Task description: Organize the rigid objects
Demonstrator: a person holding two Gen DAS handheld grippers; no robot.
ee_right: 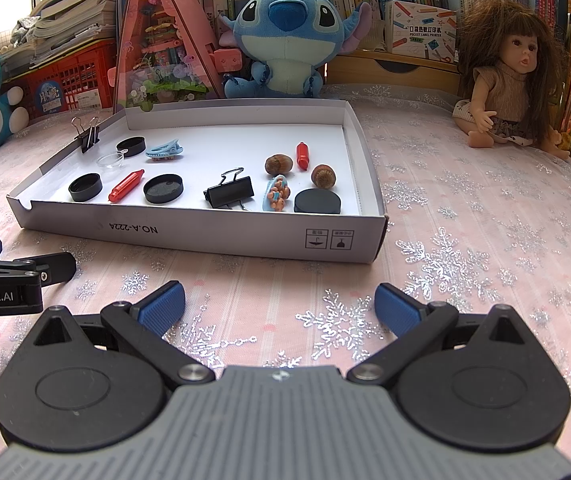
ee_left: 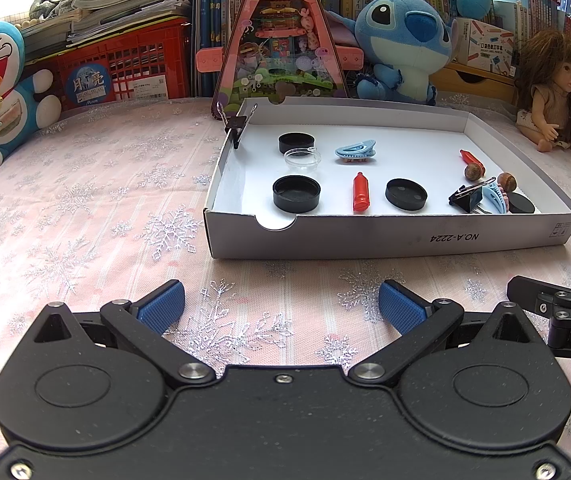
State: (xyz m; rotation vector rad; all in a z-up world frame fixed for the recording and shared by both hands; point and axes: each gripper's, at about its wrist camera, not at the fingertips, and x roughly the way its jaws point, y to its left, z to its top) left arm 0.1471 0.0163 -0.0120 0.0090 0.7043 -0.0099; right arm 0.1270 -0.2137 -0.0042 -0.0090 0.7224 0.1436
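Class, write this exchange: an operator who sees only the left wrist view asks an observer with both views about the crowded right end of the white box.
Operator: The binder clip and blue hair clip look piled together. Are they touching?
Observer: They appear apart. The right wrist view shows a strip of bare floor of the box between them.
Operator: What is the black thing half hidden behind them?
Observer: A round black cap lying flat, closed side up, in the box's front right corner, beside the hair clip rather than under it.
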